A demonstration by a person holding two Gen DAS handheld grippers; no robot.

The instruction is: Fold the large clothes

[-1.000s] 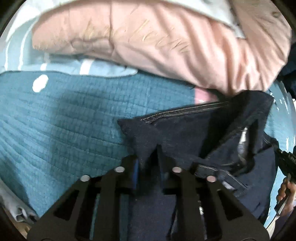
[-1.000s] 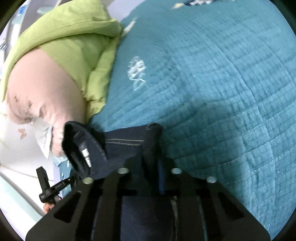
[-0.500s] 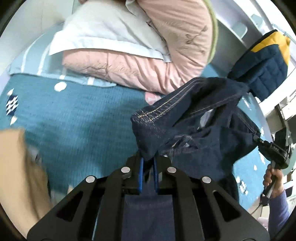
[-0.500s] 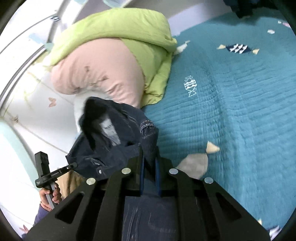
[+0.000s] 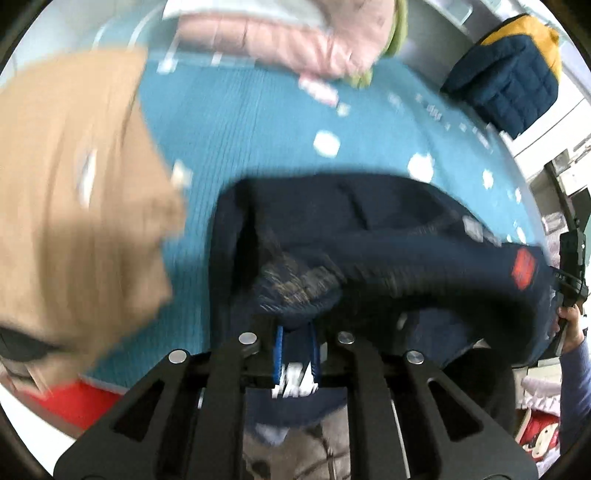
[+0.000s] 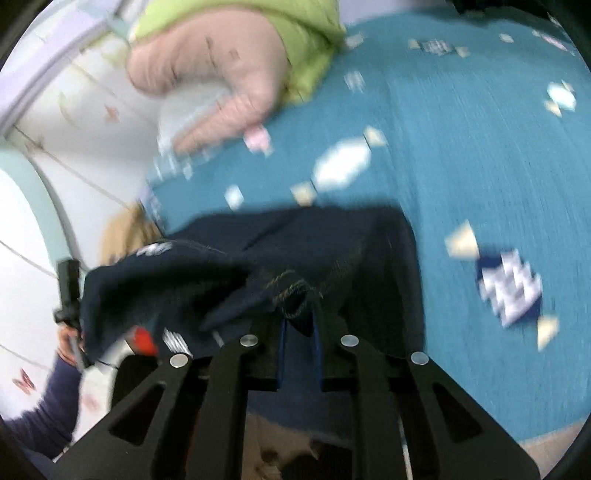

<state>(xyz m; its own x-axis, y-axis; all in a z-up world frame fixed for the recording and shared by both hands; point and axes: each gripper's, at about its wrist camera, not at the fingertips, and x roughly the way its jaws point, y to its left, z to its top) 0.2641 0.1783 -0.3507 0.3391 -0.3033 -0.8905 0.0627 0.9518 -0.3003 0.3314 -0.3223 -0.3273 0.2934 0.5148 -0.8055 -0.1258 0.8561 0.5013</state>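
From the left wrist view, the left gripper [image 5: 295, 345] is pinching a fold of the dark jeans [image 5: 369, 236] between its blue pads, its jaws easing apart slightly; the jeans are hanging across the centre and right of the frame over the teal bedspread [image 5: 229, 122], with a blurred tan garment [image 5: 74, 192] filling the left side and a pink quilt [image 5: 295, 33] at the top. From the right wrist view, the right gripper [image 6: 298, 336] is gripping the denim's stitched edge, jaws likewise loosening a little, while the jeans [image 6: 325, 240] are draping lower centre and left, toward the person's other hand [image 6: 68, 341].
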